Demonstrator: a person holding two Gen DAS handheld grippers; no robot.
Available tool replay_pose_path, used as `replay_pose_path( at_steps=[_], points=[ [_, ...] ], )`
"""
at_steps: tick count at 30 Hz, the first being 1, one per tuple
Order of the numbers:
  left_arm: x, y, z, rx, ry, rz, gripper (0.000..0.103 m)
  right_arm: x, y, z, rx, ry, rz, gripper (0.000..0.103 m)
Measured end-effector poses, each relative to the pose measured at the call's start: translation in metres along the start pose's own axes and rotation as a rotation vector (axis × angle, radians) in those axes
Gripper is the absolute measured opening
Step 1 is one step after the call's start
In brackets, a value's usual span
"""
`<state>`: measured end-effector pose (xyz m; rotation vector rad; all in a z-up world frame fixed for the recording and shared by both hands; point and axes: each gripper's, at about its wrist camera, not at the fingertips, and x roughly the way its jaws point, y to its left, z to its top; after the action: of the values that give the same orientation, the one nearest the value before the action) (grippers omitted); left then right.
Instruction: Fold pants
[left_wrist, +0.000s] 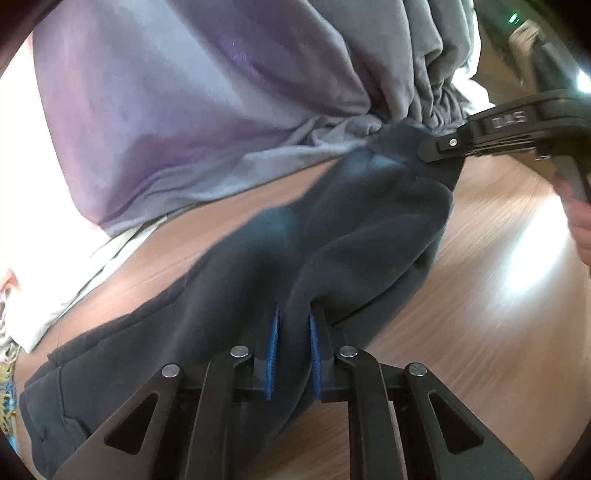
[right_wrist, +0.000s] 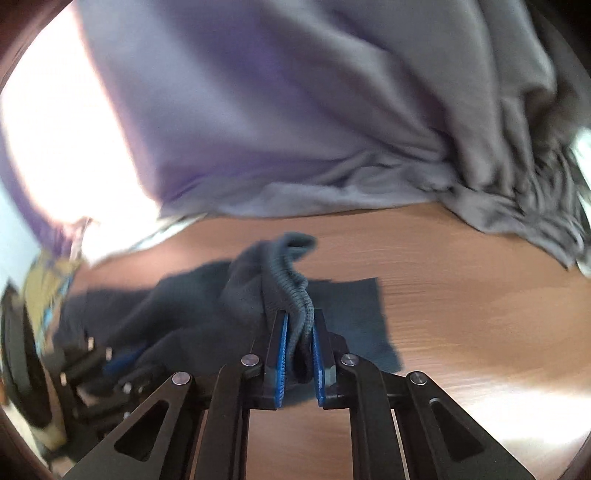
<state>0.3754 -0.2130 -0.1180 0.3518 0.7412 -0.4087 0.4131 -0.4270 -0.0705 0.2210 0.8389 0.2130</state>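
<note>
Then the pants (left_wrist: 332, 240) stretched across the wooden floor (left_wrist: 480, 314) between my two grippers, with bare boards open to the right and toward me. A purple-grey blanket (left_wrist: 184, 110) hung along the far edge, its hem touching the floor just beyond the pants, so room there was tight. My left gripper (left_wrist: 293, 332) was narrowed on a fold of the dark cloth, blue pads (left_wrist: 273, 354) pressing it from both sides. My right gripper (right_wrist: 299, 332) pinched the ribbed waistband (right_wrist: 291, 280) the same way, jaws nearly together, and lifted that end off the boards. The rest sagged toward the left, blurred.
</note>
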Motion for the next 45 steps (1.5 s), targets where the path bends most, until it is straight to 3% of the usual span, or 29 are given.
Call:
replay_pose_path(
  at_steps=[6, 9, 12, 14, 15, 17, 19, 21, 25, 29, 34, 37, 40, 45],
  points=[
    [-0.003, -0.012, 0.002, 0.04, 0.001, -0.015, 0.013, 0.014, -0.04, 0.003, 0.132, 0.031, -0.06, 0.013],
    [0.004, -0.016, -0.002, 0.057, 0.037, -0.018, 0.013, 0.035, -0.05, -0.006, 0.139, 0.094, -0.076, 0.013],
    [0.007, -0.015, -0.005, 0.028, 0.063, -0.045, 0.023, 0.044, -0.053, -0.015, 0.137, 0.115, -0.08, 0.013],
    [0.003, -0.011, -0.003, 0.002, 0.052, -0.046, 0.049, 0.045, -0.054, -0.016, 0.133, 0.112, -0.081, 0.013],
    [-0.002, -0.01, -0.003, -0.008, 0.038, -0.044, 0.052, 0.046, -0.054, -0.017, 0.131, 0.113, -0.083, 0.014],
    [-0.012, -0.006, 0.001, -0.023, 0.006, -0.044, 0.055, 0.046, -0.052, -0.015, 0.119, 0.115, -0.103, 0.026],
    [-0.02, 0.0, 0.005, -0.035, -0.027, -0.043, 0.06, 0.042, -0.046, -0.013, 0.094, 0.11, -0.167, 0.058],
    [-0.027, 0.006, 0.007, -0.05, -0.052, -0.035, 0.06, 0.031, -0.04, -0.011, 0.071, 0.067, -0.21, 0.06],
    [-0.043, 0.024, 0.012, -0.072, -0.106, -0.02, 0.065, 0.013, -0.023, 0.0, 0.036, 0.028, -0.185, 0.06],
    [-0.05, 0.049, 0.016, -0.043, -0.148, 0.057, 0.069, 0.007, 0.004, 0.019, -0.058, 0.013, -0.118, 0.06],
    [-0.035, 0.09, 0.012, 0.003, -0.116, 0.111, 0.069, 0.03, 0.049, 0.043, -0.214, 0.073, -0.017, 0.06],
    [-0.025, 0.119, 0.013, 0.012, -0.063, 0.077, 0.065, 0.052, 0.074, 0.049, -0.324, 0.12, -0.003, 0.06],
    [-0.01, 0.148, 0.02, 0.007, 0.021, -0.008, 0.058, 0.08, 0.095, 0.051, -0.409, 0.202, 0.039, 0.06],
    [0.017, 0.17, 0.028, 0.027, 0.141, -0.218, 0.047, 0.115, 0.124, 0.054, -0.521, 0.347, 0.195, 0.06]
  ],
)
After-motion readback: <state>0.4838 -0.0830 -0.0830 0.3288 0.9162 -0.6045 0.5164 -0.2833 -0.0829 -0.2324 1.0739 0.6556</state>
